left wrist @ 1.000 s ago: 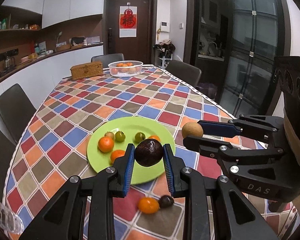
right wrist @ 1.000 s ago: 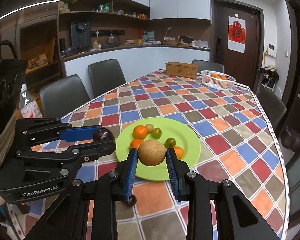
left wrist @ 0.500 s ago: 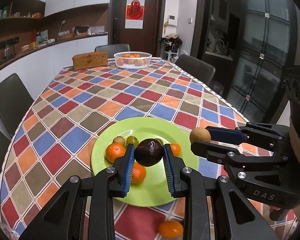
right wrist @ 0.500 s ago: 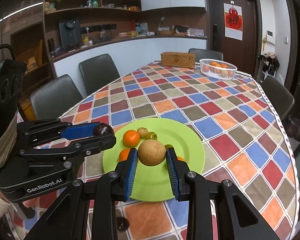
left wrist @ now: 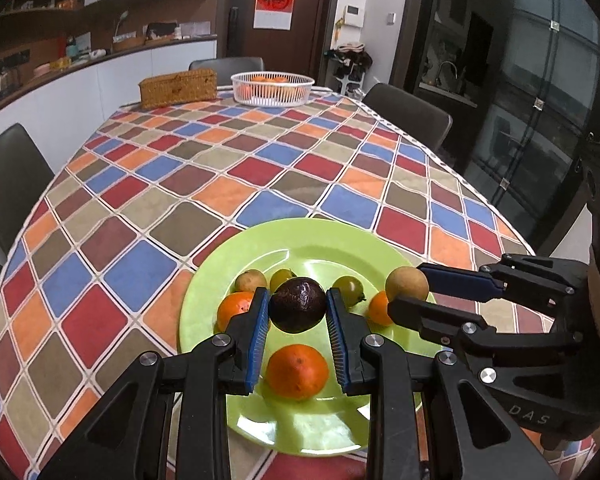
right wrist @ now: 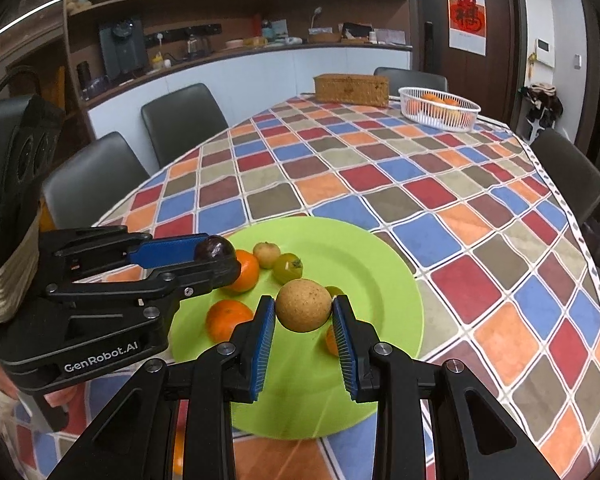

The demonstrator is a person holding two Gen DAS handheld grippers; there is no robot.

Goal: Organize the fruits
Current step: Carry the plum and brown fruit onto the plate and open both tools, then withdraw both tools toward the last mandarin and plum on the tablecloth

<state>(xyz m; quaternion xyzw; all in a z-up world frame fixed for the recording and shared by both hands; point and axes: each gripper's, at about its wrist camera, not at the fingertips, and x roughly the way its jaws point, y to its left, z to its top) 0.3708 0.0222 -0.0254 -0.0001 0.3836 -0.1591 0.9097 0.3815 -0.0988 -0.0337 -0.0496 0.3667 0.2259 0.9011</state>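
Observation:
My left gripper is shut on a dark purple fruit and holds it over the near half of the green plate. My right gripper is shut on a round tan fruit, also over the green plate. The tan fruit shows in the left wrist view, the purple fruit in the right wrist view. On the plate lie oranges, small green fruits and a small tan fruit.
The checkered tablecloth covers a long table. A white basket of oranges and a wicker box stand at the far end. Dark chairs line both sides.
Both grippers have moved forward over the plate, each still holding its fruit. The loose fruits on the cloth near the front edge have dropped out of view.

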